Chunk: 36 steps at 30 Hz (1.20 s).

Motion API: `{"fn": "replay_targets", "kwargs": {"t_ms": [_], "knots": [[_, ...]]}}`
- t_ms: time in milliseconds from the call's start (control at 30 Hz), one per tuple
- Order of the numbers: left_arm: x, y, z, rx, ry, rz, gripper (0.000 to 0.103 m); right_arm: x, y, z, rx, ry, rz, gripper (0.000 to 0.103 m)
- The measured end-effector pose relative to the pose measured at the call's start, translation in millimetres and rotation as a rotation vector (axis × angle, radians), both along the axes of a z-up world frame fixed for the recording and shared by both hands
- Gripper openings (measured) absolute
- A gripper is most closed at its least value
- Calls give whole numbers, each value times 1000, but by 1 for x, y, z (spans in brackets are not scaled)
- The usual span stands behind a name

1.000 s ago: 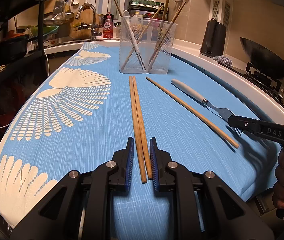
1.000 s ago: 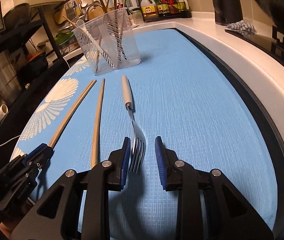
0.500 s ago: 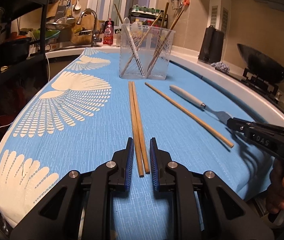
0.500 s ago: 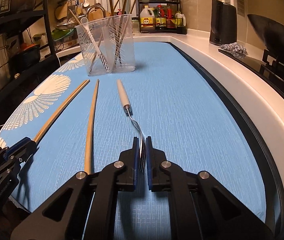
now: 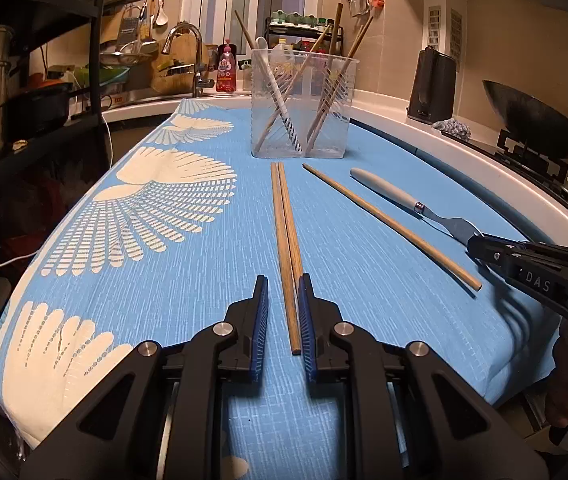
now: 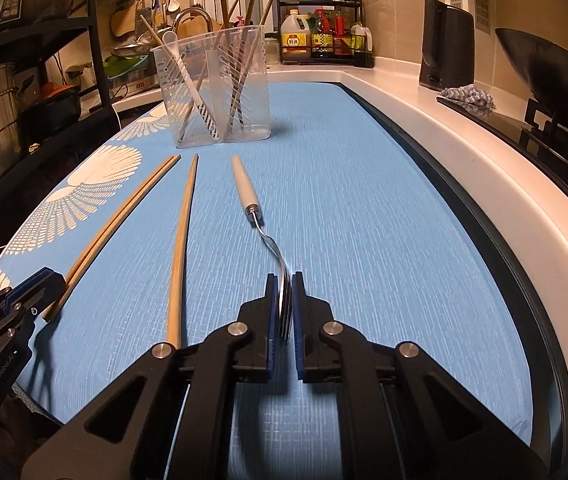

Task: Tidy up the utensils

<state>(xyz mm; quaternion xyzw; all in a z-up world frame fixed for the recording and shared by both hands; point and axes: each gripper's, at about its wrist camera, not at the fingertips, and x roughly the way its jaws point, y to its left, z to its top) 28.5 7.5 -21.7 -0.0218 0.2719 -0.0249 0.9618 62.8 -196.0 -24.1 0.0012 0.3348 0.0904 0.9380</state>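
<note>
A pair of brown chopsticks [image 5: 286, 236] lies on the blue cloth, near ends between the jaws of my left gripper [image 5: 283, 280], which is open around them with gaps on both sides. A single lighter chopstick [image 5: 388, 222] lies to their right. My right gripper [image 6: 285, 280] is shut on the tines of a white-handled fork [image 6: 249, 194], handle pointing away. The fork also shows in the left wrist view [image 5: 394, 196]. A clear plastic utensil holder [image 5: 300, 108] with chopsticks and a white spoon stands at the far end; it shows in the right wrist view [image 6: 213, 92] too.
The blue patterned cloth [image 5: 143, 208] covers the counter. A white counter rim [image 6: 464, 152] runs along the right, with a black kettle [image 6: 448, 46], a wok [image 6: 556, 76] and a rag [image 6: 470, 96] beyond. A sink tap [image 5: 183, 56] and black shelves [image 5: 23, 92] are at left.
My right gripper closed on the fork tines and stays shut on them. My left gripper stayed open around the chopstick pair and tilted slightly.
</note>
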Motion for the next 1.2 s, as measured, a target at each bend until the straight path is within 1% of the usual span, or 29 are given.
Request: {"fn": "replay_targets", "kwargs": {"t_ms": [67, 133, 233, 333, 567, 633, 800, 1200], "knots": [[-1, -2, 0, 12, -4, 1, 16, -2, 1, 0, 0, -2, -3, 7], [-2, -1, 0, 18, -6, 13, 9, -3, 3, 0, -1, -2, -3, 7], [-1, 2, 0, 13, -3, 25, 9, -3, 3, 0, 2, 0, -10, 7], [1, 1, -3, 13, 11, 15, 8, -6, 8, 0, 4, 3, -23, 7], [-1, -1, -5, 27, -9, 8, 8, -11, 17, 0, 4, 1, -41, 7], [-1, 0, -4, 24, -11, 6, 6, -9, 15, 1, 7, 5, -40, 7], [-3, 5, -3, 14, -10, 26, 5, -8, 12, 1, 8, 9, -43, 6], [-6, 5, -7, 38, -43, 28, 6, -9, 12, 0, -1, 0, -42, 6]]}}
